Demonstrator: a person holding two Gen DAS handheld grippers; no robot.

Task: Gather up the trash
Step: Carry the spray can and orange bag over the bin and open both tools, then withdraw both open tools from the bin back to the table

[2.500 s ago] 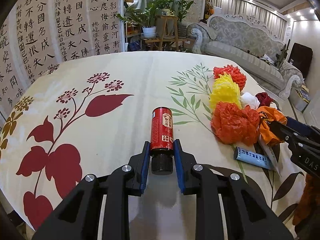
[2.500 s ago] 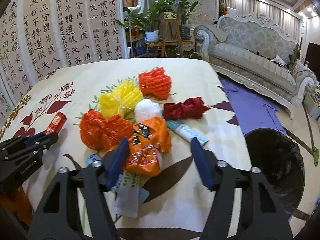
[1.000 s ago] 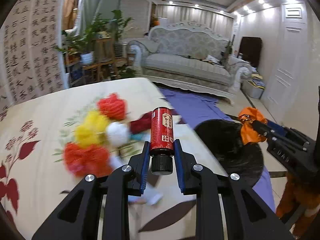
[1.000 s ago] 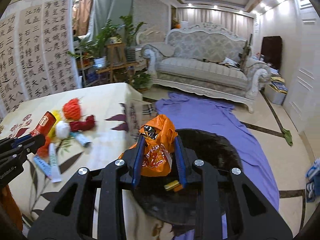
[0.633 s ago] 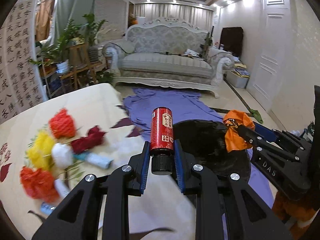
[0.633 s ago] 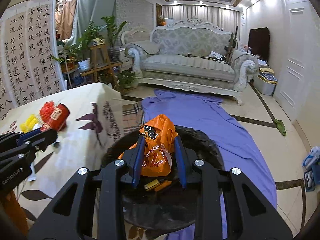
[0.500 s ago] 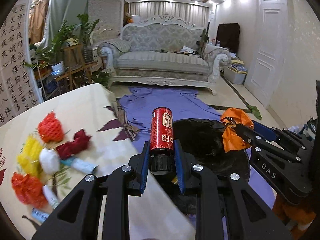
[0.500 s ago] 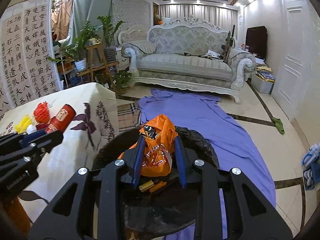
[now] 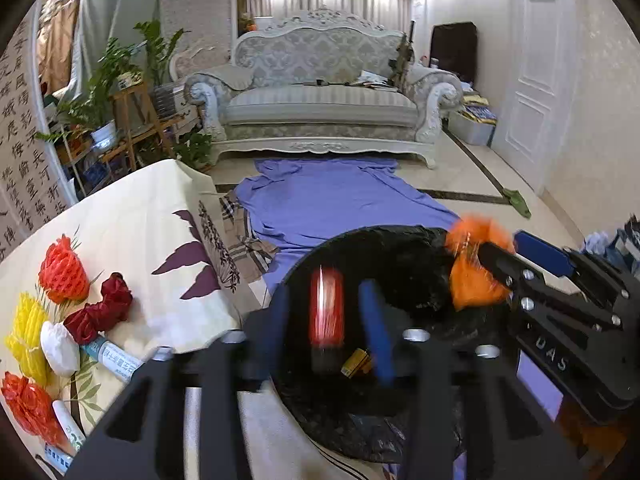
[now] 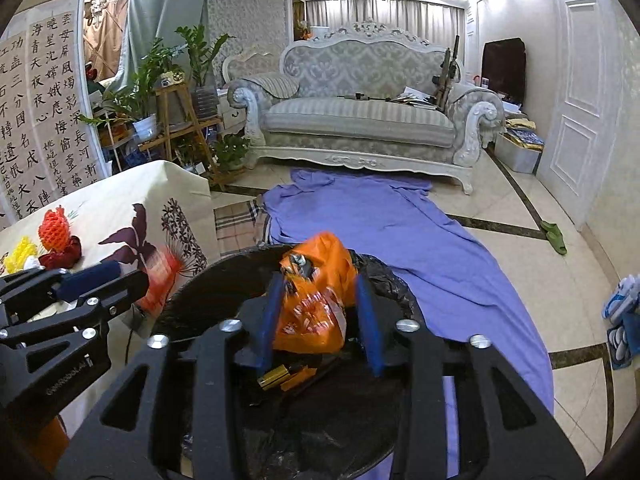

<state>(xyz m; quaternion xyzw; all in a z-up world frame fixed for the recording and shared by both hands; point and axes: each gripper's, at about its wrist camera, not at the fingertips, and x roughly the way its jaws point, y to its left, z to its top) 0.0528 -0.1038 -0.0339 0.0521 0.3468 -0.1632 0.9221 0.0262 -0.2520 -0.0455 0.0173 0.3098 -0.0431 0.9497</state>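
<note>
My left gripper [image 9: 326,328] is open above the black-lined trash bin [image 9: 404,264]. The red bottle [image 9: 327,310] is a blur between its spread jaws, touching neither. My right gripper [image 10: 318,320] is also over the bin [image 10: 208,300], jaws opened wide. The orange plastic bag [image 10: 314,304] sits loose between them. The bag also shows in the left wrist view [image 9: 474,268] and the blurred bottle in the right wrist view [image 10: 160,280]. Yellow scraps [image 10: 280,376] lie inside the bin.
The table [image 9: 132,216] at left holds red and yellow foam nets [image 9: 62,268], a dark red bag [image 9: 100,312], a white wad [image 9: 60,348] and tubes [image 9: 116,360]. A purple cloth [image 9: 332,200] covers the floor before the sofa [image 9: 320,104].
Both grippers swung from the table to over the bin. Both then opened: the left let go of the red bottle, the right let go of the orange bag.
</note>
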